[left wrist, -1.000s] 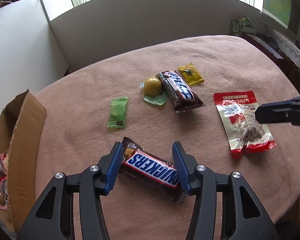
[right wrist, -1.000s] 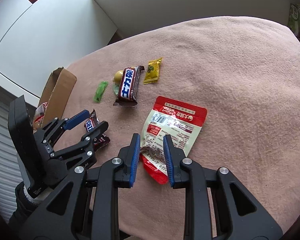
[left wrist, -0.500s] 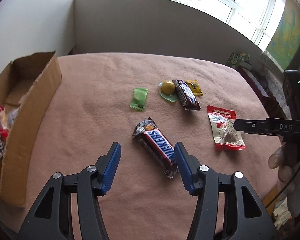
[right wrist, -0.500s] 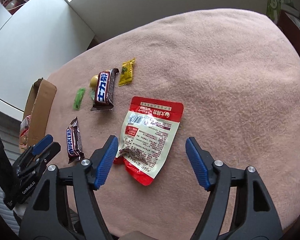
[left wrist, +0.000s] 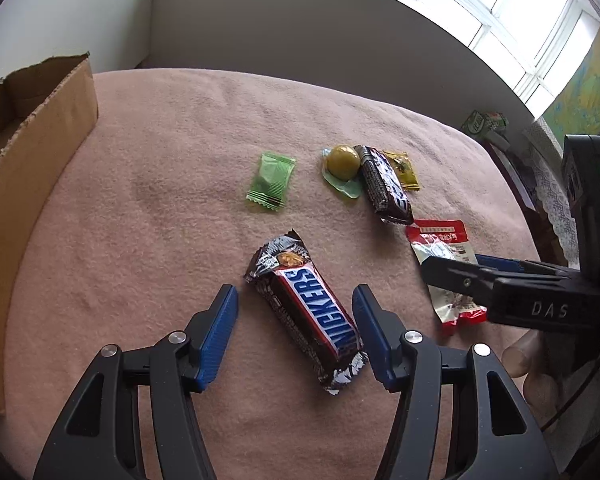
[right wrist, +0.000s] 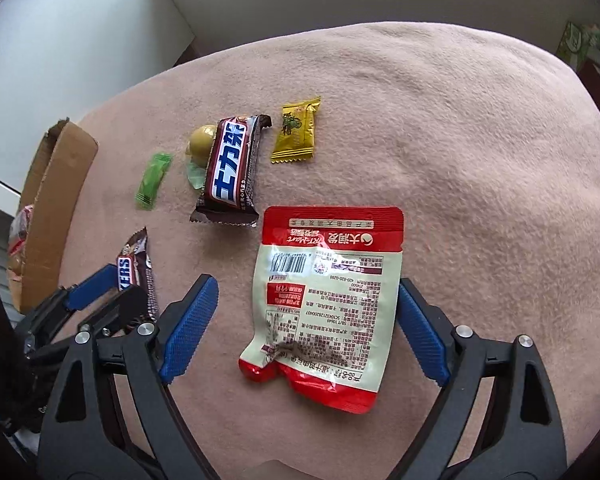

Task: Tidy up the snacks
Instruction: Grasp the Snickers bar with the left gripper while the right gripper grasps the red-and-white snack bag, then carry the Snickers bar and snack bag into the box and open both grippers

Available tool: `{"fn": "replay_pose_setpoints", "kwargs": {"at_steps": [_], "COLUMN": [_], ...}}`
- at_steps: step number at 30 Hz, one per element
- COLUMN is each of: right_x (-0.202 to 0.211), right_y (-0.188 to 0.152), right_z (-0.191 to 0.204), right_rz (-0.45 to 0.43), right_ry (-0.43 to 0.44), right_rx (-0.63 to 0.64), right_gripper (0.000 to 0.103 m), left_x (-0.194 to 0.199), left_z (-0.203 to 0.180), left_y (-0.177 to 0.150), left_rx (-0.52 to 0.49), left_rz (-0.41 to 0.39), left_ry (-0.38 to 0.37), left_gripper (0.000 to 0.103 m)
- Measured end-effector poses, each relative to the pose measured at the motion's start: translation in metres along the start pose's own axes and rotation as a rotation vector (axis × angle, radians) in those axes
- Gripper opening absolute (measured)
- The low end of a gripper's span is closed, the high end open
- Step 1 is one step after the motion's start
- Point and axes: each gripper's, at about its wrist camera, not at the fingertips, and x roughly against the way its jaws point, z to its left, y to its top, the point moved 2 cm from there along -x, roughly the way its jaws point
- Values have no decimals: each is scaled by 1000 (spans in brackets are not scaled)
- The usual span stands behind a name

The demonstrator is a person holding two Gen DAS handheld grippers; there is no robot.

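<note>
A Snickers bar (left wrist: 308,308) lies on the pink cloth between the open fingers of my left gripper (left wrist: 296,336); it also shows in the right wrist view (right wrist: 134,272). A red and white snack pouch (right wrist: 324,304) lies flat between the wide-open fingers of my right gripper (right wrist: 304,328); it also shows in the left wrist view (left wrist: 440,248), partly hidden by the right gripper. Neither gripper holds anything. A cardboard box (left wrist: 24,168) with snacks inside stands at the left.
Further back lie a green candy (left wrist: 271,181), a yellow ball candy (left wrist: 343,161), a second chocolate bar (right wrist: 232,170) and a yellow sachet (right wrist: 296,130). The cloth's edge drops off at the right. A grey wall runs behind.
My right gripper has opened wide, let go of the pouch's corner, and now straddles it. My left gripper pulled back from the Snickers bar, then closed in again, still open.
</note>
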Motion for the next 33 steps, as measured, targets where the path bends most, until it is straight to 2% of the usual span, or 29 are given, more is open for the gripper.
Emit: {"fn": "replay_pose_setpoints", "kwargs": {"at_steps": [4, 8, 12, 14, 17, 19, 22, 23, 24, 30, 33], "right_x": [-2, 1, 8, 11, 10, 7, 6, 7, 8, 16, 17], "right_y": [-7, -18, -29, -34, -33, -35, -36, -36, -36, -41, -42], "right_z": [10, 11, 8, 8, 7, 11, 13, 13, 13, 15, 14], "right_rz": [2, -12, -27, -40, -57, -52, -56, -54, -57, -78, -86], "right_ry": [-75, -80, -75, -76, -80, -78, -87, -82, -75, -50, -43], "right_rx": [125, 199, 215, 220, 221, 227, 237, 239, 241, 248, 243], "right_gripper": [78, 78, 75, 74, 76, 84, 84, 82, 77, 61, 60], "left_x": [-1, -4, 1, 3, 5, 3, -3, -4, -4, 5, 12], "left_z": [-9, -10, -4, 0, -4, -7, -16, -16, -15, -2, 4], "left_y": [-1, -1, -3, -5, -6, -5, -3, -3, -3, -6, -7], "left_rx": [-50, -73, -49, -45, -65, -79, -133, -142, -136, -74, -32], "left_rz": [-12, -33, -48, -54, -55, -34, -40, -51, -57, -76, -89], "left_ry": [46, 57, 13, -3, 15, 41, 73, 90, 90, 60, 38], "left_gripper": [59, 58, 39, 34, 34, 37, 38, 31, 30, 28, 28]}}
